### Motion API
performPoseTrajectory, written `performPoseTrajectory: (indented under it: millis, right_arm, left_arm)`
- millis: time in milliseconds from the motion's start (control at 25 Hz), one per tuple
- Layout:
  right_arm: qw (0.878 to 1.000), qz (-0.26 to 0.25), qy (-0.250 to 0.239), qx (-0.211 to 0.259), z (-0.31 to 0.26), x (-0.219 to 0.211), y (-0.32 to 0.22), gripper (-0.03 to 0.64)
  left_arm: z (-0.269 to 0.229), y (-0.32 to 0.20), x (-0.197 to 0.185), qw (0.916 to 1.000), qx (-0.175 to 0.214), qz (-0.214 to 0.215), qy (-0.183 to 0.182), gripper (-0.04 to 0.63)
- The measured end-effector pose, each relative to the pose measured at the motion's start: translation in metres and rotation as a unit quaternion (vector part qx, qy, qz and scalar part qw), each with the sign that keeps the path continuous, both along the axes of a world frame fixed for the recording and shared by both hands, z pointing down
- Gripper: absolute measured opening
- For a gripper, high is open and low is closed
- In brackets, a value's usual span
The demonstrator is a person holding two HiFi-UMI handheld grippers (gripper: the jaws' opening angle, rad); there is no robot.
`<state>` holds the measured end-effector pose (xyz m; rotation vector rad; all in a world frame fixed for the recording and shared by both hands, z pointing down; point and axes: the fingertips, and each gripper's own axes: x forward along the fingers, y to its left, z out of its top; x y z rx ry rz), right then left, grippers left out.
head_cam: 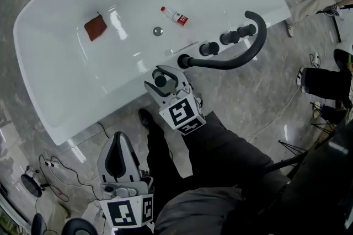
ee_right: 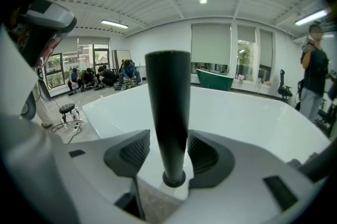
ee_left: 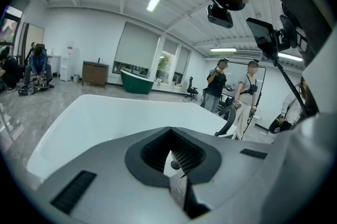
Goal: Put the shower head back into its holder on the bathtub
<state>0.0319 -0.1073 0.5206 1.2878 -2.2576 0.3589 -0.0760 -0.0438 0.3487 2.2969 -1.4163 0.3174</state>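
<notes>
The black shower head handle (ee_right: 167, 112) stands upright on the white bathtub (head_cam: 71, 112) rim, its foot in a black ring holder (ee_right: 174, 180). My right gripper (ee_right: 168, 152) is shut on the handle, one pad pressed to each side. From the head view, the handle's round top (head_cam: 160, 81) shows between the jaws of the right gripper (head_cam: 162, 77) at the tub's near rim. My left gripper (head_cam: 118, 140) hangs lower left over the floor, away from the tub. In the left gripper view, the left gripper (ee_left: 176, 164) is shut with nothing in it.
A curved black spout (head_cam: 242, 54) and black knobs (head_cam: 229, 38) sit on the rim right of the handle. Inside the tub lie a brown cloth (head_cam: 95, 27), a small bottle (head_cam: 175, 15) and the drain (head_cam: 158, 31). Cables (head_cam: 52, 165) trail on the floor. People stand at the right.
</notes>
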Motion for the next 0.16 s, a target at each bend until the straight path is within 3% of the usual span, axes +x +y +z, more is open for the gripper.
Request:
performPoseTrajectory:
  millis: [160]
  right_arm:
    - [1.000, 0.001, 0.002, 0.001, -0.0007, -0.0006, 0.0015, 0.227]
  left_arm:
    - [-0.0005, 0.0012, -0.0016, 1.0000, 0.000, 0.000, 0.000, 0.003]
